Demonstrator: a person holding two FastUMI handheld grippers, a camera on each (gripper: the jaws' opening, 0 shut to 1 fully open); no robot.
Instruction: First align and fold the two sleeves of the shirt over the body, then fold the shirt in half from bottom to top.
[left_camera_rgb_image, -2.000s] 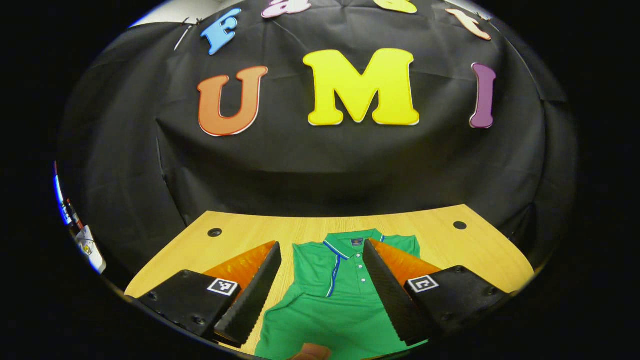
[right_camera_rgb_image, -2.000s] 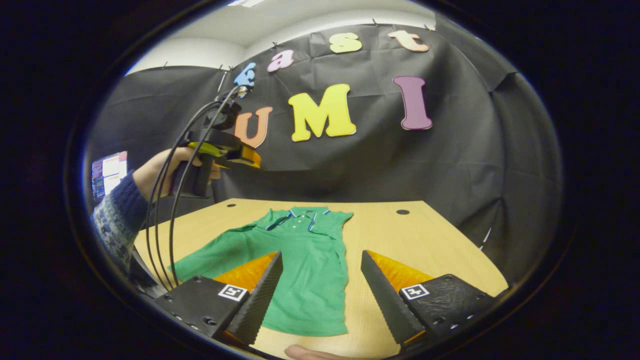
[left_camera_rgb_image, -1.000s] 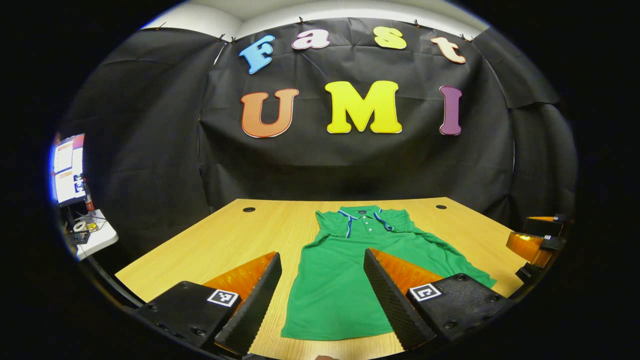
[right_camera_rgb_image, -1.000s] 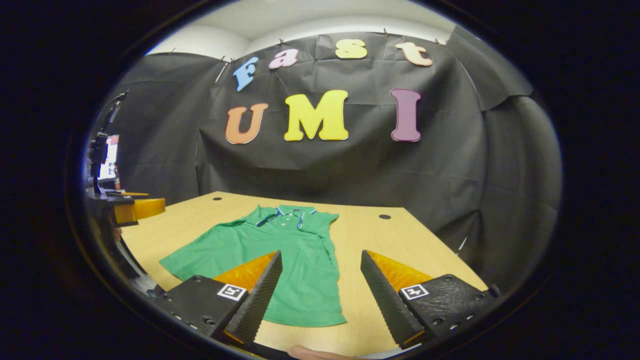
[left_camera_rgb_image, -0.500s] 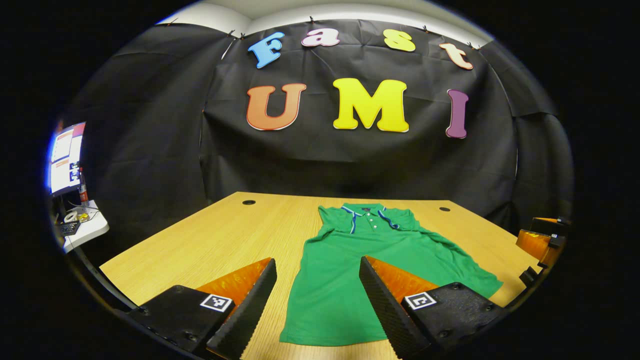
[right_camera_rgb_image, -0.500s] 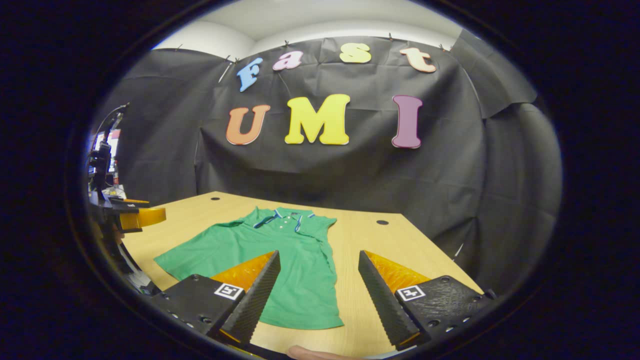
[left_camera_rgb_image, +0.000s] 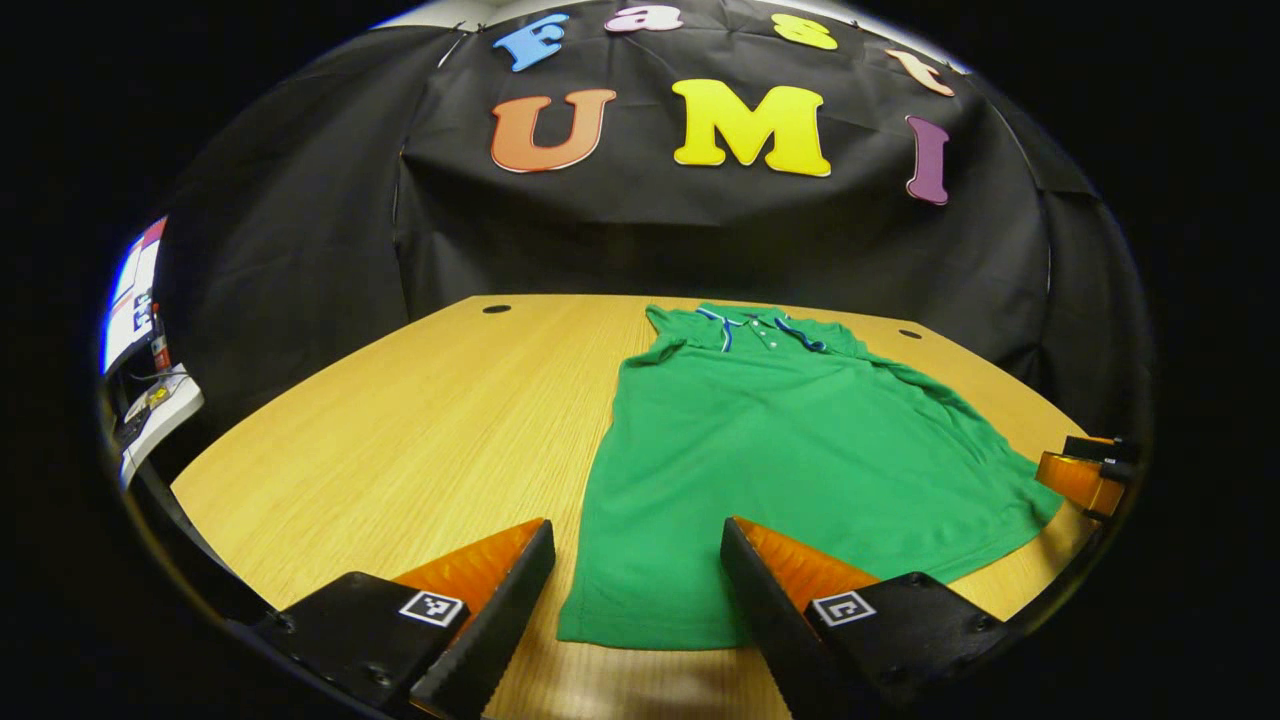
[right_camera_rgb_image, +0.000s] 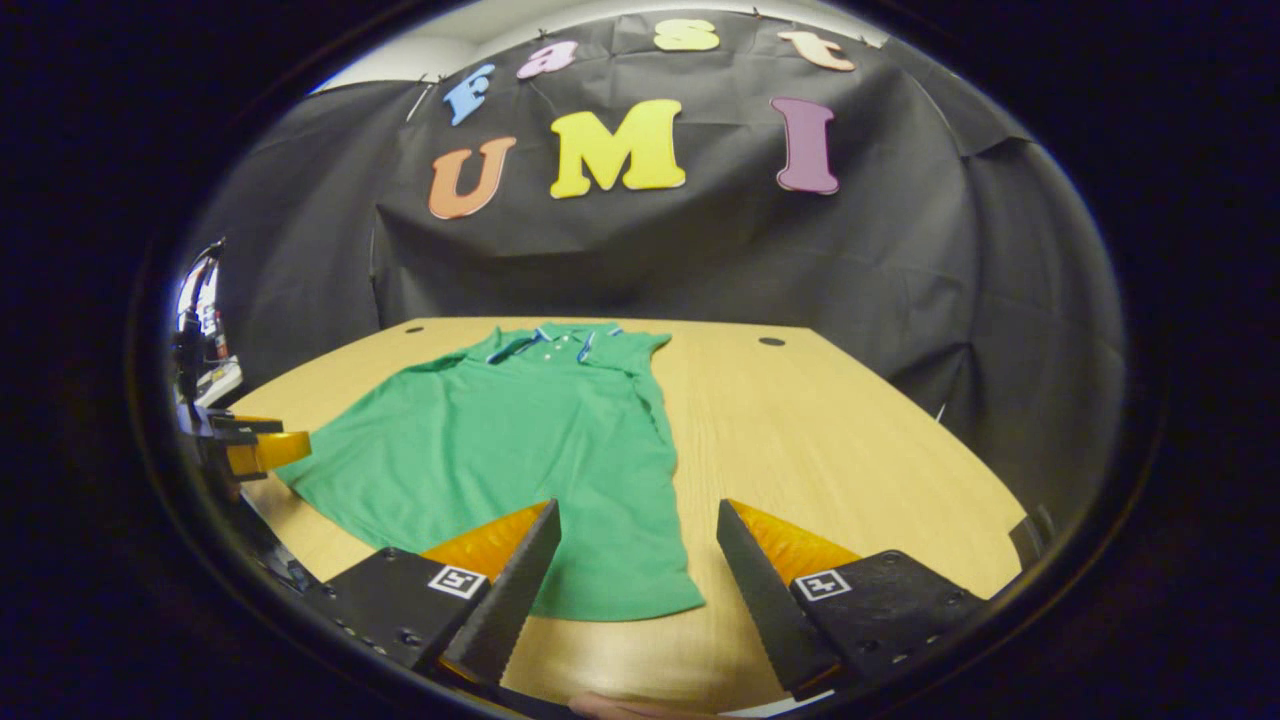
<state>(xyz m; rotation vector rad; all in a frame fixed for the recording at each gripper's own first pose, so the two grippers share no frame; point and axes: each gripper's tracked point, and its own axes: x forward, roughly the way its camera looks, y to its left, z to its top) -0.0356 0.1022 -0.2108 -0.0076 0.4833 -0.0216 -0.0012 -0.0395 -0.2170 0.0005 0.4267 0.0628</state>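
We see a light wooden table (left_camera_rgb_image: 400, 420) filling the lower half of the frame, with round cable holes (left_camera_rgb_image: 496, 309) near its far edge. Black cloth (left_camera_rgb_image: 300, 220) hangs behind it. A lit screen (left_camera_rgb_image: 128, 300) glows at far left.

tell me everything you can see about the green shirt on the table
The shirt is a green polo, seemingly soft knit, with a blue-and-white trimmed collar and a buttoned placket. It lies flat, front up, on the wooden table, collar toward the black cloth wall, hem toward the grippers. Both sleeves look already folded in; the body is not yet folded in half. Neither open gripper touches it.
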